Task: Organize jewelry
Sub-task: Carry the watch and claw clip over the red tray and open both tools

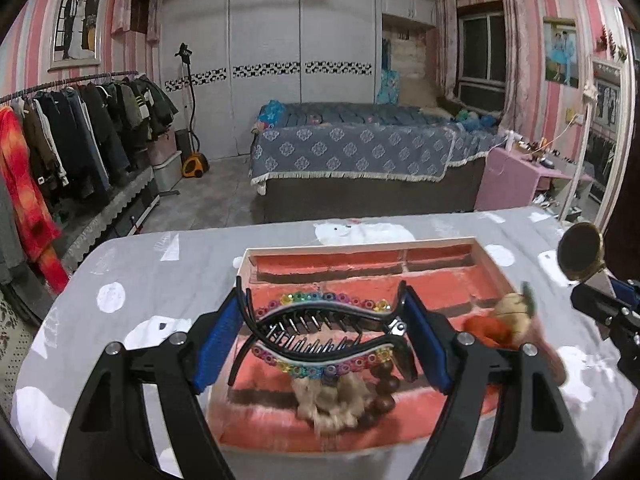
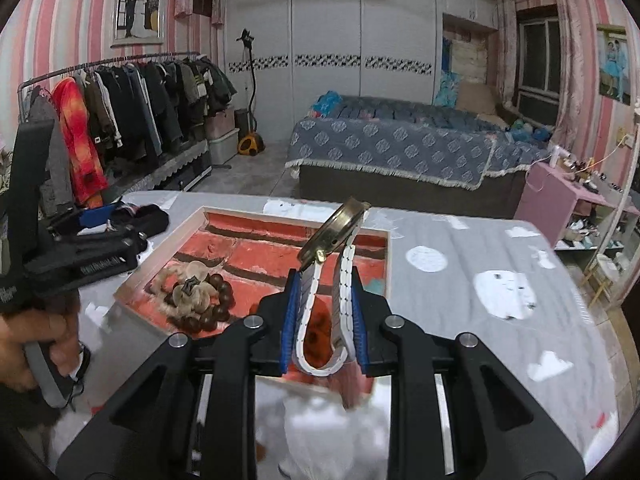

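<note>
1. Left wrist view: left gripper [image 1: 326, 334] has its jaws spread wide, but they are clamped on a hair clip [image 1: 324, 330], a black banana-style comb with rainbow bead trim, blue pads pressing on its two ends. The clip hangs over the jewelry box [image 1: 490, 258], not yet set down.
2. Same view, the box is a shallow tray with a red velvet lining and dividers, standing on the table [image 1: 120, 264] with its grey-and-white cover. Already inside, near end: a dark bead bracelet [image 1: 386, 390] and a pale fluffy scrunchie [image 1: 332, 400], touching each other. At the right edge of the box sits something orange and beige with a green bit, too blurred to name.
3. Same view, far right: the right gripper's black body pokes in with the watch face above it.
4. Right wrist view: right gripper [image 2: 325, 314] has its jaws narrowed onto a watch [image 2: 334, 236], pinching the white strap loop between the blue pads, with the gold-rimmed face sticking up tilted. It is held above the near right part of the box, not placed.
5. Same view: bracelet and scrunchie lie in a left compartment. A hand [image 2: 30, 342] grips the left tool's handle at left.
6. Progress, my read: roughly midway. Two or three items are stowed, two are in the air, and most far compartments look empty. Left: lower the clip and the watch into free slots and release them.
</note>
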`<state>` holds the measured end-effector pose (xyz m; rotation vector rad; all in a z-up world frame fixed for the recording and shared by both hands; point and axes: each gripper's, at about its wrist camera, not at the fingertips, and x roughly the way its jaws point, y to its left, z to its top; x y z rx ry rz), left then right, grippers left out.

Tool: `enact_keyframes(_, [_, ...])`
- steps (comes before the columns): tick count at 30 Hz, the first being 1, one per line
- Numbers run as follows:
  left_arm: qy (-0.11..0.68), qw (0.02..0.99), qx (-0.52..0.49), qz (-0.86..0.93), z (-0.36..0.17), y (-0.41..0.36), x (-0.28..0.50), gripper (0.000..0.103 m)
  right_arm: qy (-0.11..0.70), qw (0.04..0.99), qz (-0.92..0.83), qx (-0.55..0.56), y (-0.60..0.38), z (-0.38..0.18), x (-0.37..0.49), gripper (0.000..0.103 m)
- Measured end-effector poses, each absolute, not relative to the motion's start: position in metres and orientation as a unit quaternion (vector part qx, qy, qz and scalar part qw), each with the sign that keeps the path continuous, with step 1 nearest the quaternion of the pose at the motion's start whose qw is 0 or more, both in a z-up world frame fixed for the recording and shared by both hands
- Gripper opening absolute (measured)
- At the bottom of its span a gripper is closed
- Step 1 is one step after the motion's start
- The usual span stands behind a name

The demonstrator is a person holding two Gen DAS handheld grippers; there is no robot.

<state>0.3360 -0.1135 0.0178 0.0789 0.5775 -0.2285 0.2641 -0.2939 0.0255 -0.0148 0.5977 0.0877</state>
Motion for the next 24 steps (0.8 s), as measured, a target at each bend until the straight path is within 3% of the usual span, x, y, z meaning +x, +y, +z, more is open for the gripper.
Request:
enact_keyframes(11, [0.336, 0.935, 0.047, -0.1, -0.025, -0.125, 0.376, 0.077, 0.355, 0.934, 0.048, 0.009, -0.281, -0.026, 0.348, 0.025])
enact_keyframes(20, [0.374, 0.921, 0.06, -0.089, -0.059, -0.131, 0.388, 0.077, 0.39, 0.92, 0.031, -0.011, -0.282, -0.061, 0.355, 0.027])
enact_keyframes(24, [0.373, 0.922, 0.058, -0.087, -0.062, -0.129, 0.39, 0.077, 0.38, 0.924, 0.027, -0.023, -0.28, -0.066, 0.353, 0.034])
